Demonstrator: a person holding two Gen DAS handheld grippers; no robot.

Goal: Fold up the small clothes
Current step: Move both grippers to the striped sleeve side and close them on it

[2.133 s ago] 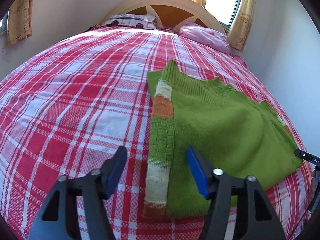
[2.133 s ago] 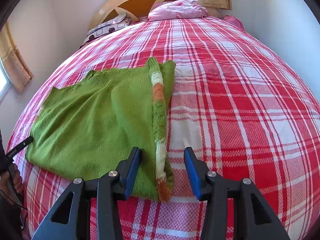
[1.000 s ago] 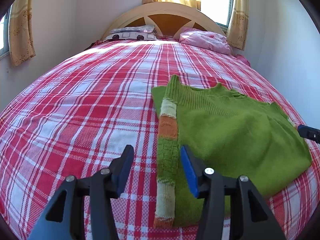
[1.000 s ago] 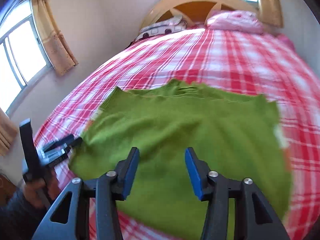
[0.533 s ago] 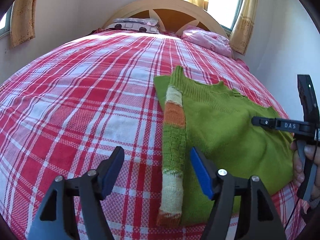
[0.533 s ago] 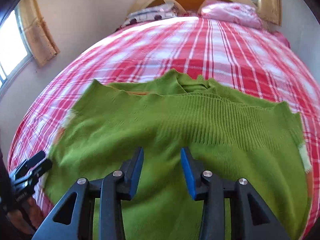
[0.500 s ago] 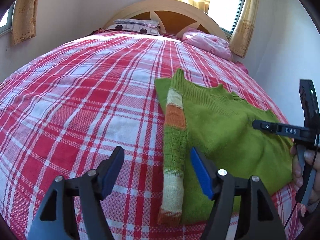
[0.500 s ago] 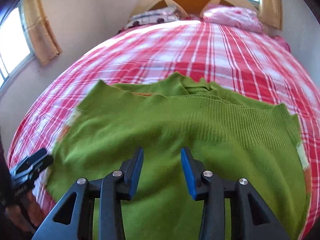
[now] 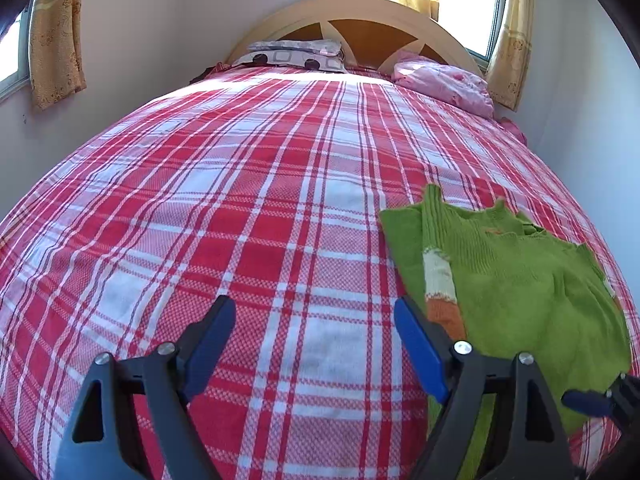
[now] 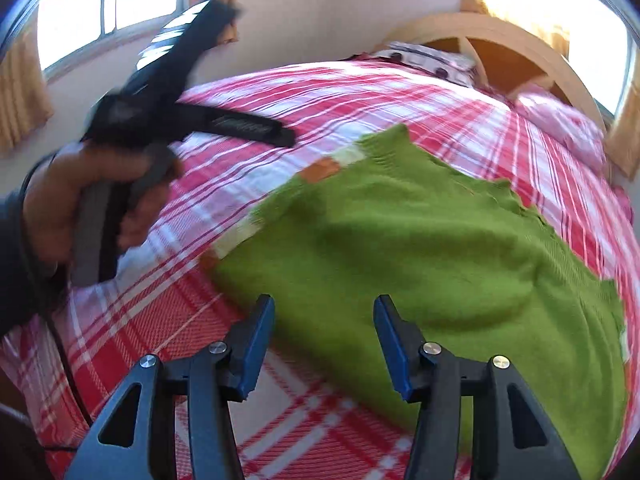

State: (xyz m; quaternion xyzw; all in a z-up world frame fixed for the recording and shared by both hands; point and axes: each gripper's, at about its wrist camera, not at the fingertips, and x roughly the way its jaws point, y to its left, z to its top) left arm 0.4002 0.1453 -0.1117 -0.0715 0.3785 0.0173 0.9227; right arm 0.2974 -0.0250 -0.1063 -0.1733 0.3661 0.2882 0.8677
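A green knitted sweater (image 9: 520, 280) lies flat on the red plaid bed, with a striped cream, orange and green sleeve (image 9: 438, 276) folded along its left edge. In the left wrist view my left gripper (image 9: 314, 338) is open and empty over bare bedspread, left of the sweater. In the right wrist view the sweater (image 10: 420, 240) fills the middle. My right gripper (image 10: 324, 332) is open and empty, just above the sweater's near hem. The left gripper (image 10: 168, 80) shows there at upper left, held in a hand above the bed.
The red plaid bedspread (image 9: 240, 200) covers the whole bed. A patterned pillow (image 9: 296, 54) and a pink pillow (image 9: 444, 82) lie by the arched wooden headboard (image 9: 360, 20). Walls and curtained windows stand close on both sides.
My left gripper has swung left off the sweater to bare bedspread and opened wider. My right gripper has moved to the sweater's near hem; its view has turned left.
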